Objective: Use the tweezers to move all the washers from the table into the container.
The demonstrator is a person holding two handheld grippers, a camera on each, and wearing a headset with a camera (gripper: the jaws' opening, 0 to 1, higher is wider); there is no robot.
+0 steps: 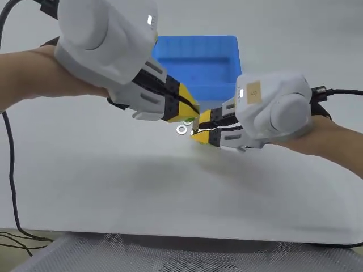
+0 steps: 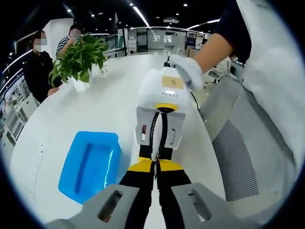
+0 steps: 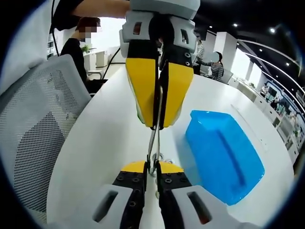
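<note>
The left gripper point(image 1: 190, 111) had its fingers clamped on the upper part of the tweezers point(image 3: 155, 136), low over the middle of the worktop point(image 1: 142, 187). The washers point(image 1: 182, 130) lay on the worktop just below the tips. The right gripper point(image 1: 198, 132) had its fingers pressed together on the same tweezers, nearer the tips. With two grips on one thin tool, an uneven pull could probably twist it loose or flick a washer away from the blue container point(image 1: 198, 62) toward the far edge.

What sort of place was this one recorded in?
Probably an open-plan office or showroom: a long white table, a mesh office chair beside it, and a potted plant at the table's far end.
</note>
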